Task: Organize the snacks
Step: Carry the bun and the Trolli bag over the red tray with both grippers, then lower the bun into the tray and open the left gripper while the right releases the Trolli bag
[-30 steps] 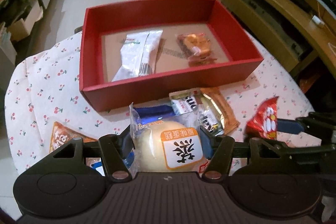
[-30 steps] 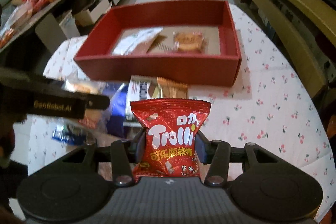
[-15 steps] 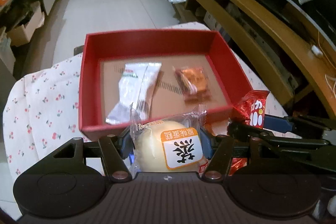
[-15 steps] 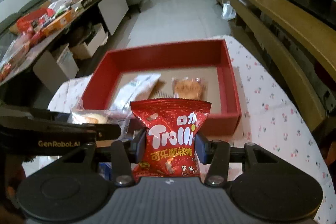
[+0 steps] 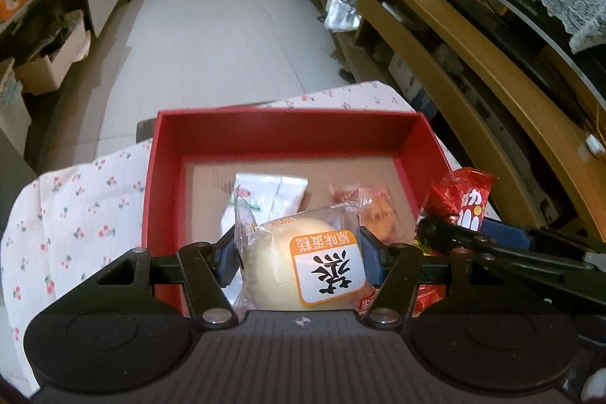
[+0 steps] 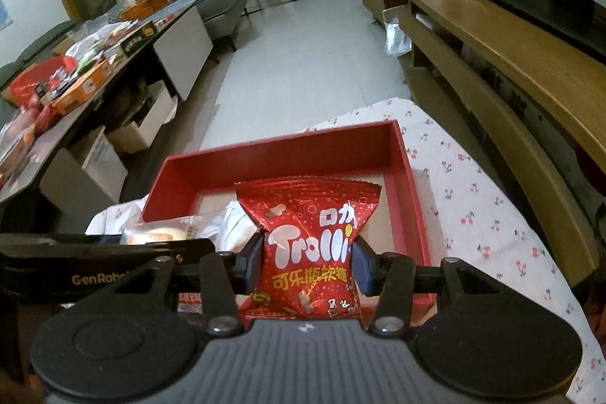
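Both grippers have advanced over the red box [image 5: 163, 177]; left gripper [image 5: 299, 258] pinches the cake packet [image 5: 303, 264], right gripper [image 6: 306, 269] pinches the candy bag [image 6: 308, 245]. Delivery step; next, lower and release.

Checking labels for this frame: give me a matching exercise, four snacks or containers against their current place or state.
Column 1:
1. cake bun packet
2. red Trolli bag
3. silver-white packet
4. red box

Column 2:
A. lying flat on the box floor
B. clamped in the right hand-held gripper
C. sitting on the cherry-print cloth
D. clamped in the left hand-held gripper

Pairs: 1-D, 2-B, 3-A, 4-C
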### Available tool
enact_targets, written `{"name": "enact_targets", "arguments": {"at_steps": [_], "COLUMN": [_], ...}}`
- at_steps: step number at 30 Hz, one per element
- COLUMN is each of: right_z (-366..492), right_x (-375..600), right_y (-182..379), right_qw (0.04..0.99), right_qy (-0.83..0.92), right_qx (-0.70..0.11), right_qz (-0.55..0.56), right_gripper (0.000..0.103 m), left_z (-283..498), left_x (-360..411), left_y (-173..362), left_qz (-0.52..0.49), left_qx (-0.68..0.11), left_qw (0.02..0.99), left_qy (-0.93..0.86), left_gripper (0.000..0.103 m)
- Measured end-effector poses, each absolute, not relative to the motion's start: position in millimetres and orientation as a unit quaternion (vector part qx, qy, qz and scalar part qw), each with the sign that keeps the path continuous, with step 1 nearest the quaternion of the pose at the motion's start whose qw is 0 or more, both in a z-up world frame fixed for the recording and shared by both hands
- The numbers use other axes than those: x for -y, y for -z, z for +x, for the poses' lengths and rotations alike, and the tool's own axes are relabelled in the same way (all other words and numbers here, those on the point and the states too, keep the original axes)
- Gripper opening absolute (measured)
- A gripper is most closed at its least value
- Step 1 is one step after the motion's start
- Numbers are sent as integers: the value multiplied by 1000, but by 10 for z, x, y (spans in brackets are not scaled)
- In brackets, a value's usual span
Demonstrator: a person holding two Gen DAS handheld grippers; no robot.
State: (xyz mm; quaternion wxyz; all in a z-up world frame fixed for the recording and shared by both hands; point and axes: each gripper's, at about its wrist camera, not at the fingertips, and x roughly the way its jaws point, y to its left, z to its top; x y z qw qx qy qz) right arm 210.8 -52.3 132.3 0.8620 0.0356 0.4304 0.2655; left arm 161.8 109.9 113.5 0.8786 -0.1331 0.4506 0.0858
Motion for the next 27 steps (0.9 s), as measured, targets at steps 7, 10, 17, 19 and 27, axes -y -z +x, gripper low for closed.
{"name": "enact_targets", "arguments": {"at_steps": [7, 10, 17, 19, 27], "right_z": [2344, 2418, 2537, 2565, 2626], "right_x": [393, 349, 254, 235, 205], "right_y": [-1200, -1117, -905, -854, -777], "right_qw": [862, 859, 853, 851, 851], "right_qy": [-254, -252, -241, -239, -232], "right_qx": [-436, -445, -462, -467, -470], "right_qz": [36, 34, 21, 16, 10], "right_gripper": [48, 48, 48, 48, 48], "left_z": [1830, 1899, 1992, 2003, 1985], "left_x": [-1208, -1239, -1267, -1273, -1262], "left_y": [-1007, -928, -711, -656, -627], "left_qz": [-143, -143, -140, -141, -136], "left_qx": [-456, -462, -482, -487, -489], "left_qw": [873, 869, 857, 853, 852], "left_qy": [-100, -107, -121, -124, -127], "left_gripper": [68, 68, 68, 68, 69]}}
